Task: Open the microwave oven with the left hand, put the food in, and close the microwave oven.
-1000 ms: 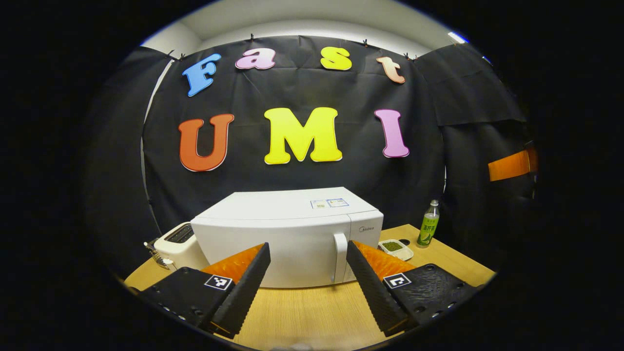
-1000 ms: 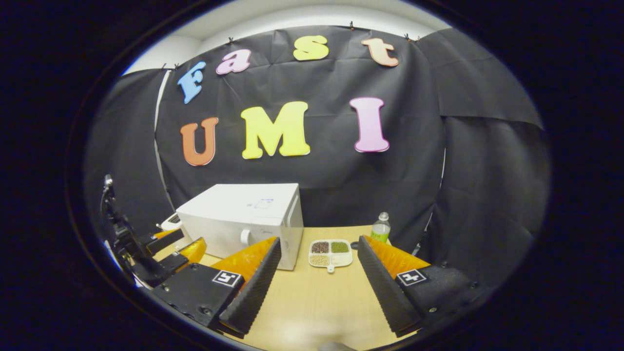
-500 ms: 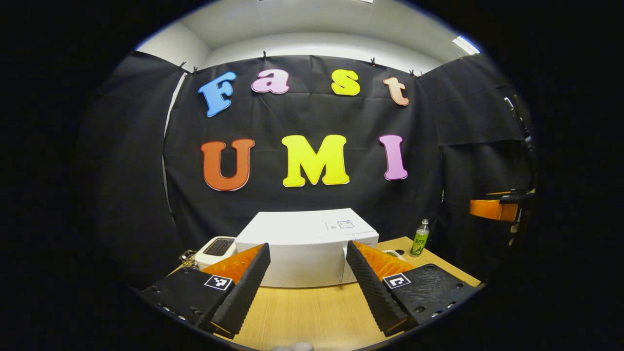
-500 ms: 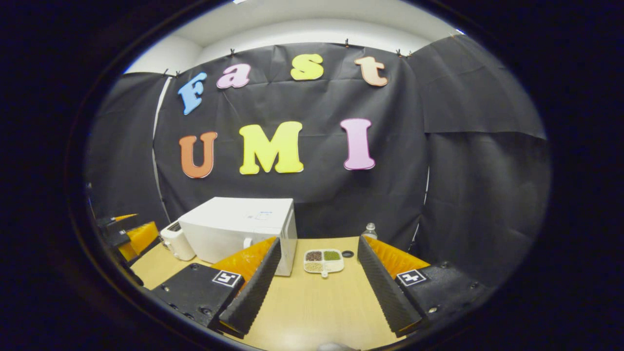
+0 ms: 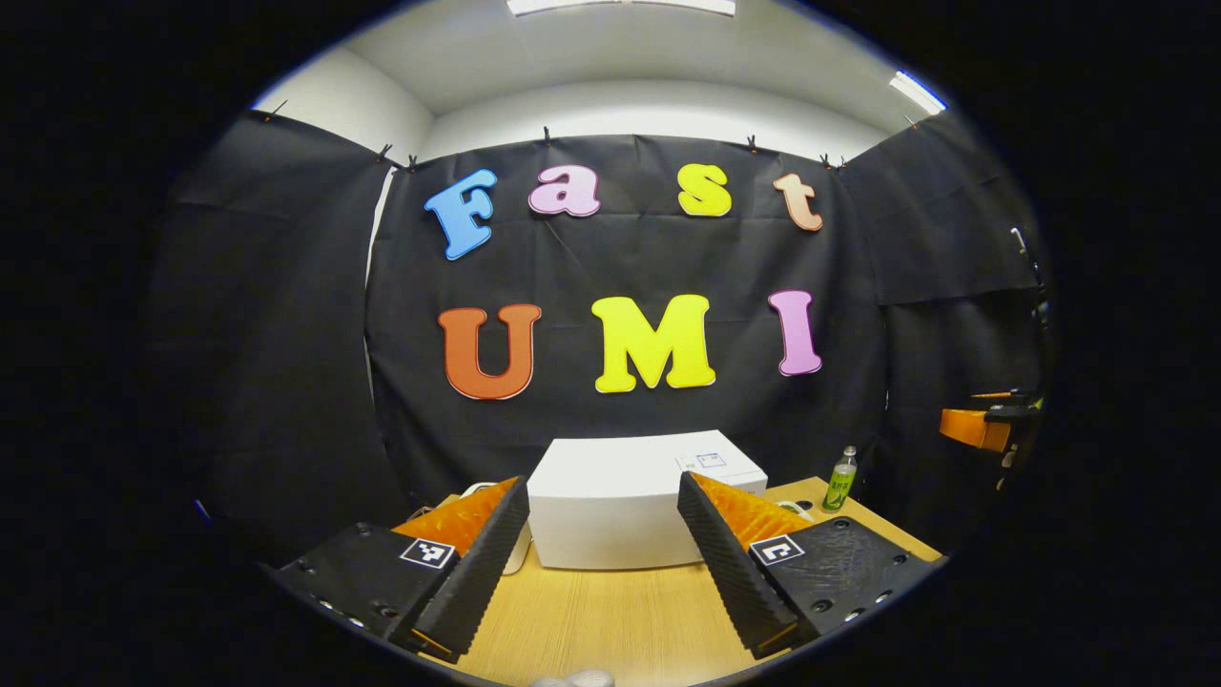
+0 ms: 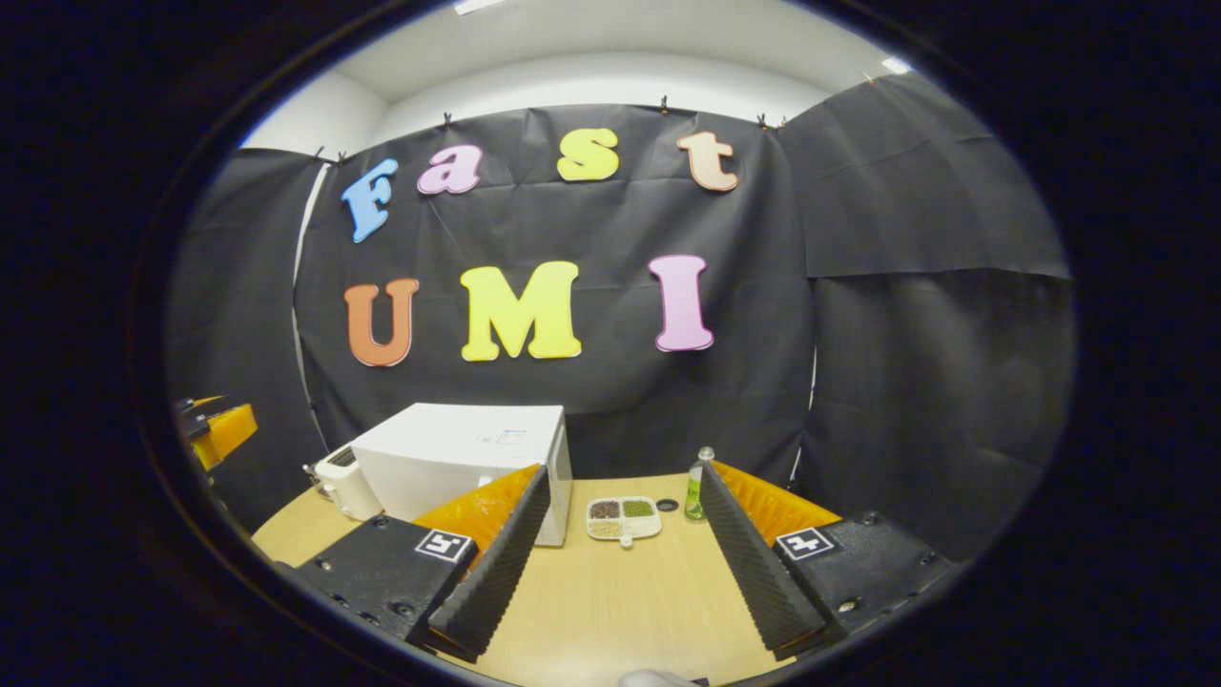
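Note:
The white microwave (image 5: pixel 610 501) stands at the back of the wooden table (image 5: pixel 610 611), its door shut, well beyond my left gripper (image 5: pixel 601 563), which is open and holds nothing. In the right gripper view the microwave (image 6: pixel 458 458) sits to the left. The food, a white divided tray of grains (image 6: pixel 625 518), lies on the table to its right. My right gripper (image 6: pixel 620 572) is open and empty, far short of the tray. The microwave's handle is hidden behind a finger in the left gripper view.
A green bottle (image 6: pixel 700 472) and a small dark cap (image 6: pixel 668 504) stand right of the tray. A white toaster (image 6: pixel 341 480) sits left of the microwave. The other gripper shows at the left edge (image 6: pixel 217 429) and at the right edge (image 5: pixel 973 427).
Both grippers have drawn back from the microwave and tray, which now look smaller and farther off. More ceiling shows. Both stay open.

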`<control>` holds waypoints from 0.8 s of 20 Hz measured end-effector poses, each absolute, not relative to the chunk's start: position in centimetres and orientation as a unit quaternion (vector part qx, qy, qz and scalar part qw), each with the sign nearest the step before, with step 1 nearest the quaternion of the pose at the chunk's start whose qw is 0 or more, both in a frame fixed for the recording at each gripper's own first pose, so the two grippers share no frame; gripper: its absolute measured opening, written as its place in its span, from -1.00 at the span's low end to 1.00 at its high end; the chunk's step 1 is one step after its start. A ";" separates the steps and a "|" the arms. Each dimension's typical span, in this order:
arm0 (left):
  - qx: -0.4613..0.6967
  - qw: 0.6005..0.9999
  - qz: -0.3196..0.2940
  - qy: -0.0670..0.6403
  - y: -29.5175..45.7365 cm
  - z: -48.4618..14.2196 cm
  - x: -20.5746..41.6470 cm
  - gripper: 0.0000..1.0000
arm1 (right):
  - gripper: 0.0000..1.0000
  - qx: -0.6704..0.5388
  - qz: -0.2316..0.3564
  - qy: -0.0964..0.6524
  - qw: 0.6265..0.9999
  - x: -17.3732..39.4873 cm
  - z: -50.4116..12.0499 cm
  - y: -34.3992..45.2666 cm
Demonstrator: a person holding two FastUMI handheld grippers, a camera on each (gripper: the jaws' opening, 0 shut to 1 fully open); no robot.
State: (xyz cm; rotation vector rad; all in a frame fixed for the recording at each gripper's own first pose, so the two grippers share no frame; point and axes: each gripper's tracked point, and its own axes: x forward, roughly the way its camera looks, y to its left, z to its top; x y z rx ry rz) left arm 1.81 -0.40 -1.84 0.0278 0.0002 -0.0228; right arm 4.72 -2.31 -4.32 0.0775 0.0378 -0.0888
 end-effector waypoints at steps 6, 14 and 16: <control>0.014 0.999 -0.013 -0.026 -0.3 -0.1 2.1 1.00 | 0.83 0.025 -0.037 0.007 0.999 4.0 -3.2 -1.0; 0.013 0.999 -0.018 -0.031 0.1 0.7 2.2 0.92 | 0.83 0.020 -0.032 0.002 0.999 3.6 -2.2 -0.1; 0.012 0.999 -0.021 -0.029 0.1 0.7 2.2 1.00 | 0.83 0.021 -0.033 0.001 0.999 3.4 -2.1 0.0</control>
